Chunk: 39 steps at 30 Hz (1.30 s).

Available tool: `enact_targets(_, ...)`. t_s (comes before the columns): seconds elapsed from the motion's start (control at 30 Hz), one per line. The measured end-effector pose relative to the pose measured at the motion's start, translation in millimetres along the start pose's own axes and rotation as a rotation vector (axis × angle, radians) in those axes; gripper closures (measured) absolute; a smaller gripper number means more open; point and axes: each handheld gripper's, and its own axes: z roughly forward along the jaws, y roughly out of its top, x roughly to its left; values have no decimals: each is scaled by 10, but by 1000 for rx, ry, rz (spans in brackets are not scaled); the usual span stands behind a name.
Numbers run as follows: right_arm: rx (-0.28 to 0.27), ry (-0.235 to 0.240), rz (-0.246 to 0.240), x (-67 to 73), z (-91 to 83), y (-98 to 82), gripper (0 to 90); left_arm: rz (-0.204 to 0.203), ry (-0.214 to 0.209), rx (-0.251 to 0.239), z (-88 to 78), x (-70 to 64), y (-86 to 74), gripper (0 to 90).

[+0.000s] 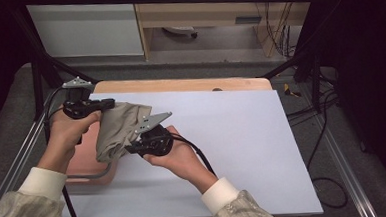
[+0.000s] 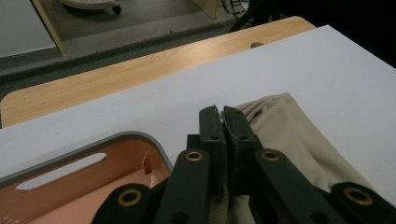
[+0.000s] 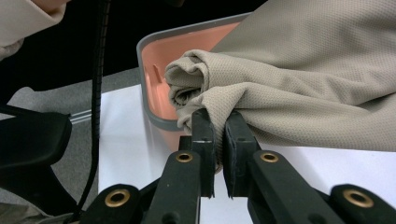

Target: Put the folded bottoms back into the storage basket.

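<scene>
Across the middle of the high view, the bench [image 1: 222, 137] lies under a white sheet, with a strip of bare wood showing along its far edge at twelve o'clock. At its nine o'clock edge sits a salmon-pink tray [image 1: 86, 166] with a grey rim, partly off the white sheet. Above the tray's three o'clock side hangs a beige cloth [image 1: 114, 130], bunched and lifted clear of the bench, stretched between the two grippers. The left gripper [image 1: 105, 104] stands at the cloth's eleven o'clock corner; in the left gripper view its jaws are pressed together on a thin edge of the fabric, the rest of the cloth falling away toward four o'clock. The right gripper [image 1: 131, 149] is at the cloth's five o'clock end, just beside the tray; in the right gripper view its jaws are clamped on a gathered fold of the cloth, with a rolled lump of fabric bulging above them at twelve o'clock and the tray's corner behind it. A black cable [image 1: 198, 156] trails from the right gripper along the forearm toward five o'clock.
</scene>
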Motion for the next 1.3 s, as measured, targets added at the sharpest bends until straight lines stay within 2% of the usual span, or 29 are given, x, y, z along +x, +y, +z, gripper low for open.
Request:
enact_targets(0.63, -2, 15, -12, 6, 203, 97, 848, -13, 26, -11, -109, 164, -30, 877)
enact_targets(0.97, -9, 11, -30, 24, 369, 151, 848, -26, 46, -15, -169, 297, -69, 877)
enact_targets(1.3, -21, 23, -22, 18, 560, 144, 848, -33, 71, -4, -232, 433, -134, 877)
